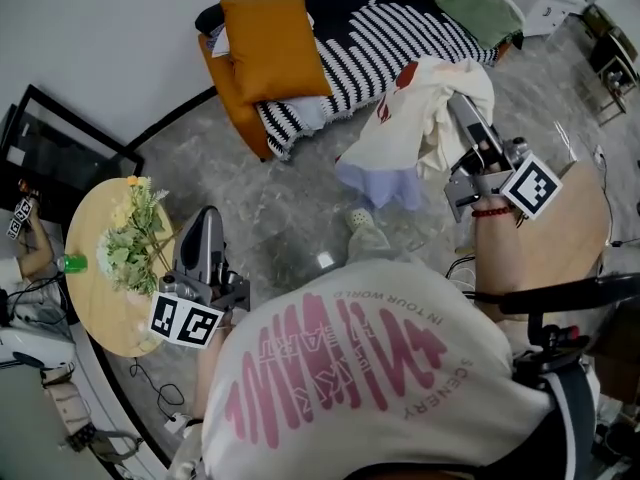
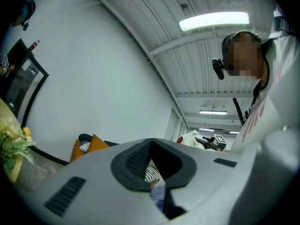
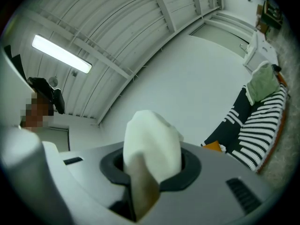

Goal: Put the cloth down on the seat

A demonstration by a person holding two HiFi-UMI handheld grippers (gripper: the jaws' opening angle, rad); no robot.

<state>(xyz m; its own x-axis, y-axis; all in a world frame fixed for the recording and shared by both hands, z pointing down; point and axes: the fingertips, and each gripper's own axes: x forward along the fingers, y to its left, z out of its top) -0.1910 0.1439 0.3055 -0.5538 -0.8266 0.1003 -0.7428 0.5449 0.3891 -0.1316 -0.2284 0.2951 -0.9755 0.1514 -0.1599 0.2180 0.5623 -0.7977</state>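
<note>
My right gripper (image 1: 463, 106) is raised in front of me, shut on a cream cloth (image 1: 420, 118) with a red print and a pale blue hem. The cloth hangs over the grey floor, just short of the seat, a sofa with a black-and-white striped cover (image 1: 390, 38). In the right gripper view a bunch of the cloth (image 3: 152, 144) fills the jaws of that gripper (image 3: 150, 168). My left gripper (image 1: 205, 230) is low at the left, near the round table, its jaws together with nothing in them. In the left gripper view that gripper (image 2: 152, 168) points toward the sofa.
An orange cushion (image 1: 272, 48) and a green cushion (image 1: 478, 6) lie on the sofa. A round wooden table (image 1: 95, 303) with flowers (image 1: 135, 233) stands at the left. Another wooden table (image 1: 570, 228) is at the right. A black frame (image 1: 50, 143) leans against the wall.
</note>
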